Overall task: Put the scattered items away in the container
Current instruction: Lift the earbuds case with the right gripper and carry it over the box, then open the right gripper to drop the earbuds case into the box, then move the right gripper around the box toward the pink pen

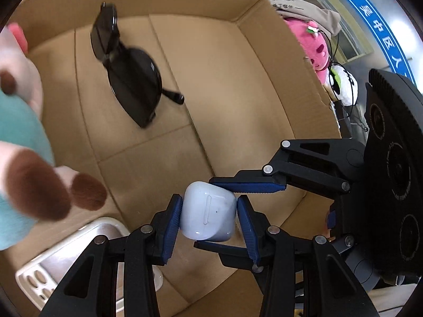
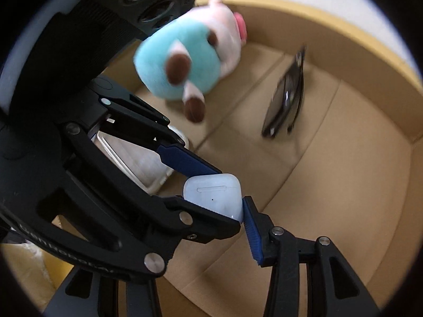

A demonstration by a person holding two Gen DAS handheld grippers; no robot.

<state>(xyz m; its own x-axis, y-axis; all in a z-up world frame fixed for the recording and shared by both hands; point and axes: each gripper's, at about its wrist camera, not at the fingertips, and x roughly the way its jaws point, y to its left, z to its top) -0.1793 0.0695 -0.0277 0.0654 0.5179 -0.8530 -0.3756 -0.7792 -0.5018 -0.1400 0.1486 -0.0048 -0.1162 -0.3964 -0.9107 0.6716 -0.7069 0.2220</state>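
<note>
A white earbuds case (image 1: pixel 208 216) hangs over the floor of a cardboard box (image 1: pixel 211 60). My left gripper (image 1: pixel 210 218) is shut on it, a blue pad on each side. My right gripper (image 1: pixel 238 215) reaches in from the right, one finger above and one below the case. In the right wrist view the case (image 2: pixel 214 198) sits between the right gripper's (image 2: pixel 211 203) fingers, with the left gripper's fingers (image 2: pixel 185 158) across it. Black sunglasses (image 1: pixel 127 74), a plush pig (image 1: pixel 23 137) in teal and a white phone case (image 1: pixel 66 259) lie in the box.
The plush pig (image 2: pixel 190 50) lies at the box's far left, the sunglasses (image 2: pixel 286 97) at mid floor, the phone case (image 2: pixel 137 158) under the left gripper. Outside the box (image 2: pixel 343 174), a pink plush (image 1: pixel 314 50) and a white plush (image 1: pixel 343 84) sit beyond the right wall.
</note>
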